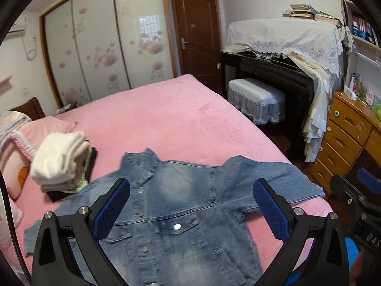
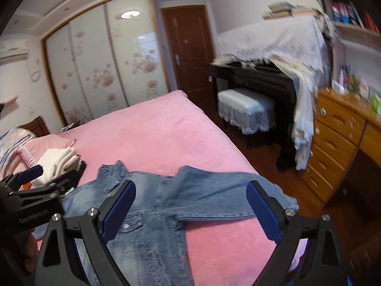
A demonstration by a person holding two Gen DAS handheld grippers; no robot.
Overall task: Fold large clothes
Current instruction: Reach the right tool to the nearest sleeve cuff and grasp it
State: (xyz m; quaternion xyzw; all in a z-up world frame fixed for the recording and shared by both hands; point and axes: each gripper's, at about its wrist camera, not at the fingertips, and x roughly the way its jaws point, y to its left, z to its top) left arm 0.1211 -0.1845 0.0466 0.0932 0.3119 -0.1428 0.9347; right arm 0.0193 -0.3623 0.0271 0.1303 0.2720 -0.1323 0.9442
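Note:
A blue denim jacket (image 1: 181, 212) lies spread flat, front up, on the pink bed (image 1: 166, 119), collar toward the far side and both sleeves stretched out. My left gripper (image 1: 190, 190) hovers open over the jacket's chest with nothing between its blue pads. My right gripper (image 2: 190, 190) is open too, held above the jacket (image 2: 152, 214) near its right sleeve (image 2: 226, 190). The left gripper's body (image 2: 35, 197) shows at the left edge of the right wrist view, and the right gripper's body (image 1: 357, 205) at the right edge of the left wrist view.
A stack of folded clothes (image 1: 62, 162) sits on the bed left of the jacket, with pillows (image 1: 14, 143) behind it. Right of the bed stand a lace-covered piano (image 1: 285, 54), a stool (image 1: 257, 97) and a wooden drawer chest (image 1: 345, 138). A wardrobe (image 1: 102, 43) and door (image 1: 197, 31) are at the back.

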